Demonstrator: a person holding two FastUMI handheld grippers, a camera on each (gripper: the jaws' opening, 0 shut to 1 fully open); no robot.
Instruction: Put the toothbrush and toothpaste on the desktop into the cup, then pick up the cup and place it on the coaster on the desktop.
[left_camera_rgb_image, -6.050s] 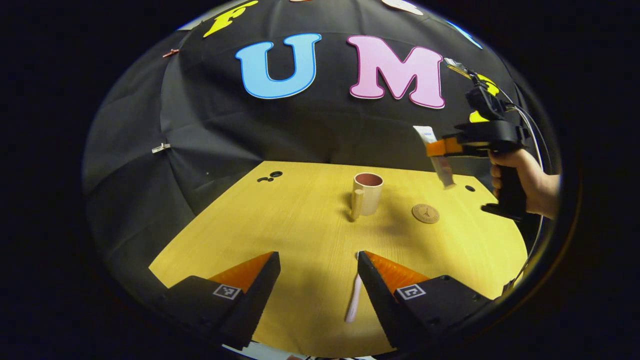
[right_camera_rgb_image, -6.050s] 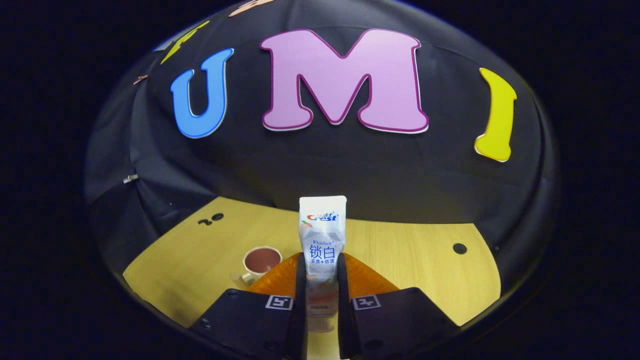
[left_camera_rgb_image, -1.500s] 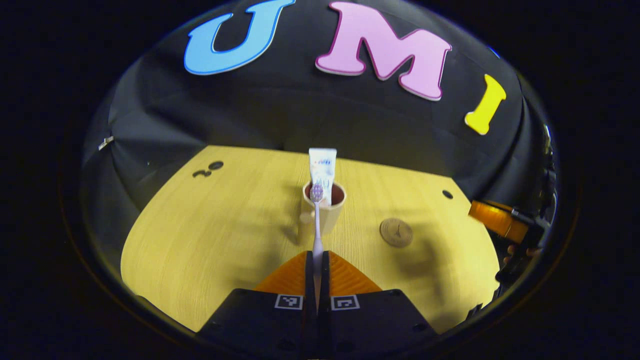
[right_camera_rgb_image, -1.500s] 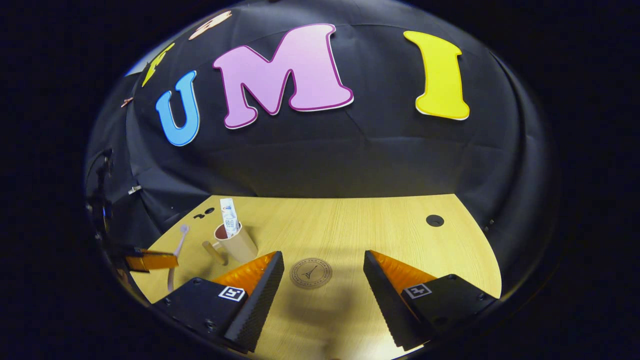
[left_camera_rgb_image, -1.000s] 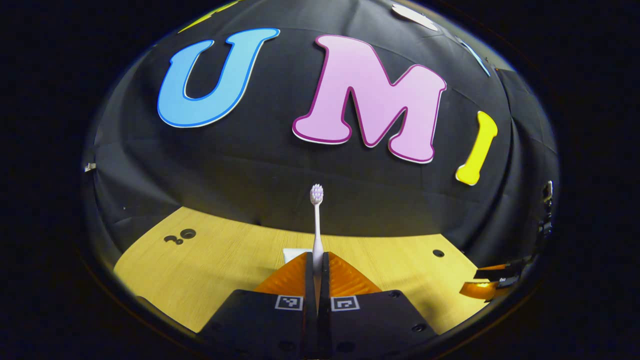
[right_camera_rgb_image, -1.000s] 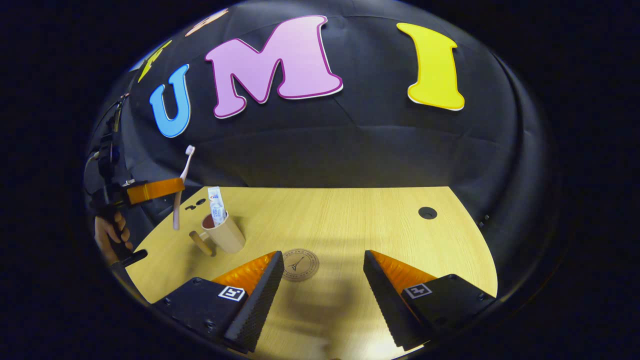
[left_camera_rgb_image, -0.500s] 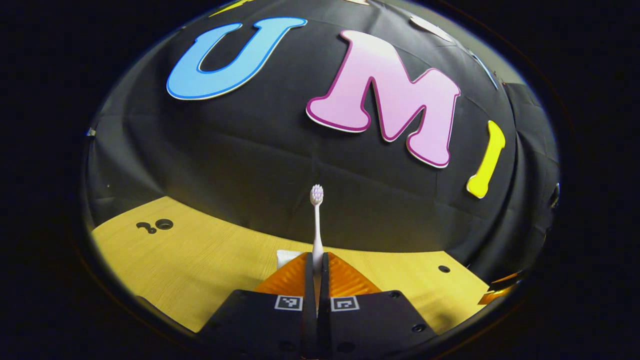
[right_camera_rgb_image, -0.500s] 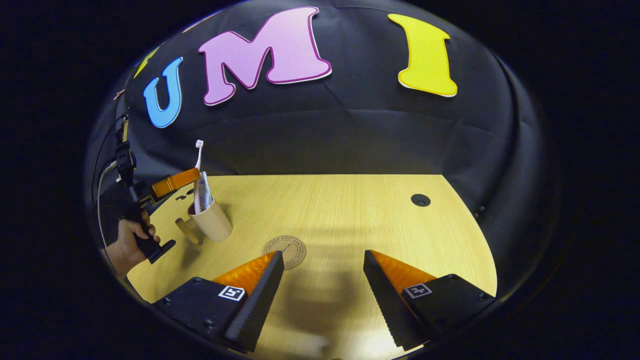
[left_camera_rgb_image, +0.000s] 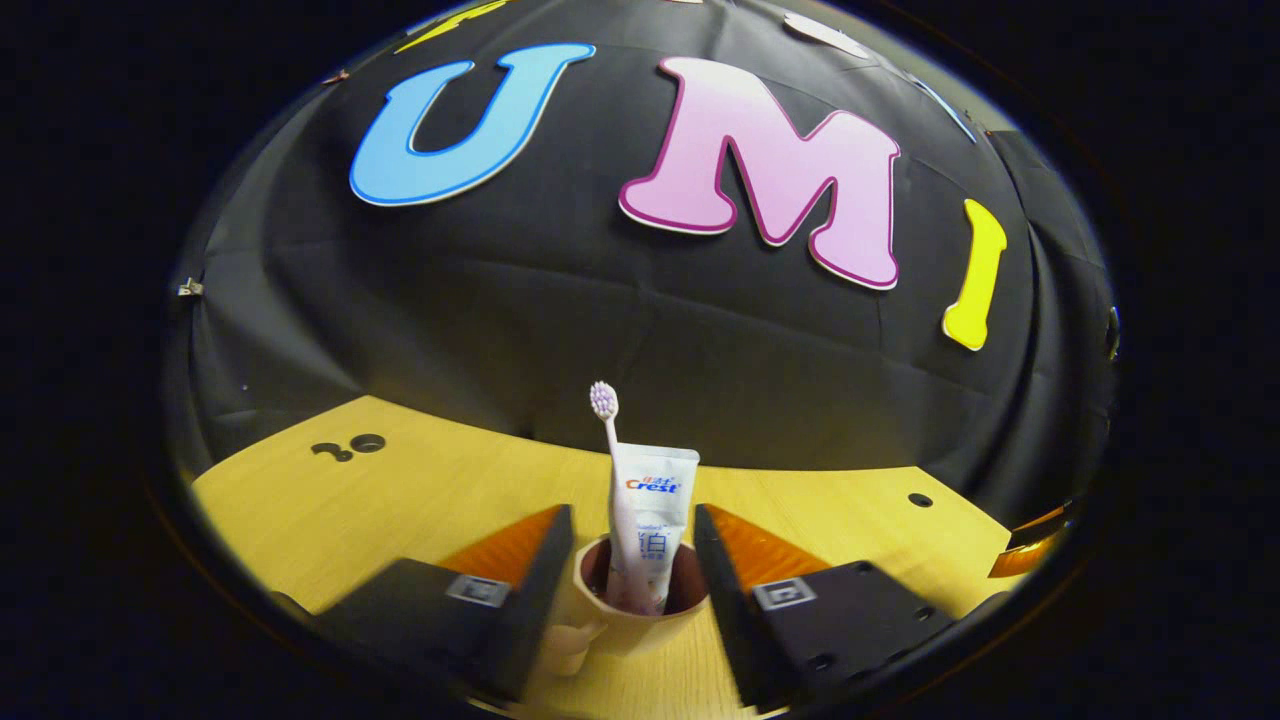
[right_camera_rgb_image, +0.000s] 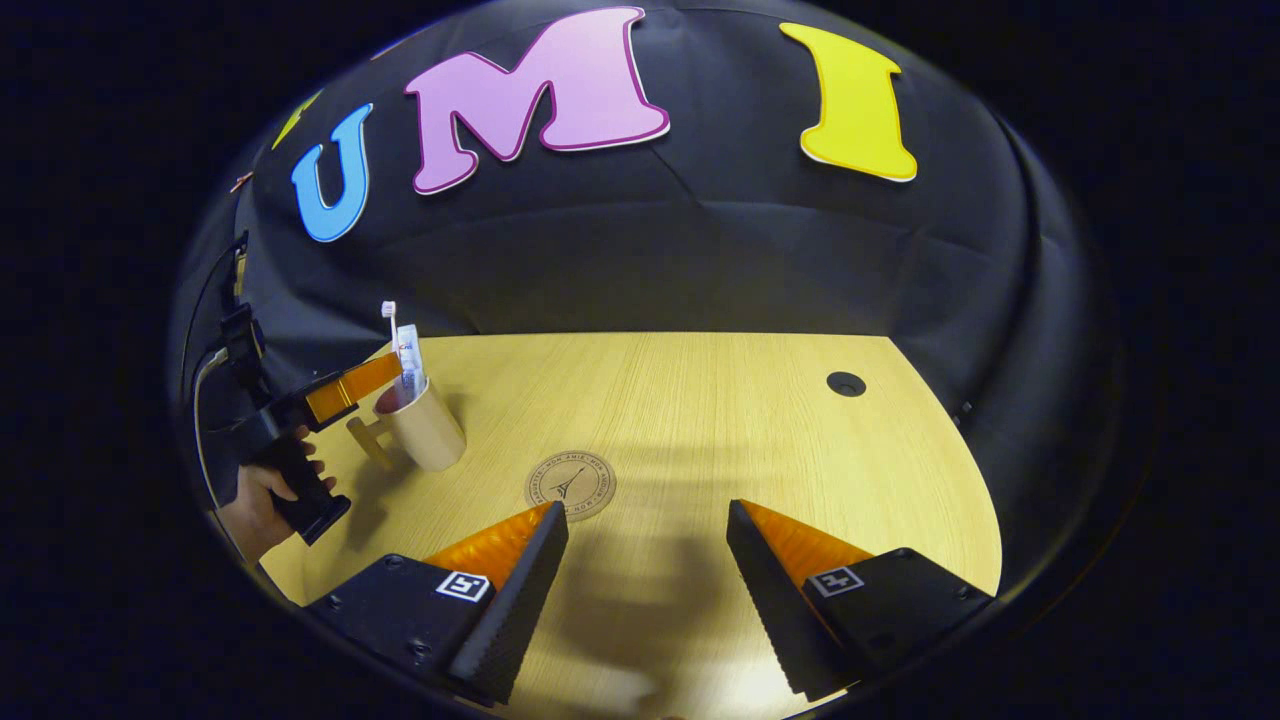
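In the left gripper view a beige cup (left_camera_rgb_image: 632, 625) with a side handle stands on the yellow desktop (left_camera_rgb_image: 420, 490). It holds the white toothpaste tube (left_camera_rgb_image: 652, 515) and the toothbrush (left_camera_rgb_image: 604, 402), which leans left with its head up. My left gripper (left_camera_rgb_image: 630, 514) is open, one finger on each side of the cup's rim, touching neither item. The right gripper view has the same cup (right_camera_rgb_image: 428, 428) at far left, with the left gripper (right_camera_rgb_image: 352, 386) at its rim. My right gripper (right_camera_rgb_image: 645, 510) hangs open just behind the round coaster (right_camera_rgb_image: 570, 484).
A hand (right_camera_rgb_image: 262, 512) holds the left gripper's grip at the desk's left edge. A cable hole (right_camera_rgb_image: 845, 383) lies at the back right of the desk, more holes (left_camera_rgb_image: 350, 446) at the back left. The right gripper (left_camera_rgb_image: 1030, 545) shows at the left view's right edge.
My left gripper was shut on the toothbrush; now it is open and the brush stands in the cup beside the toothpaste. The right gripper has barely moved.
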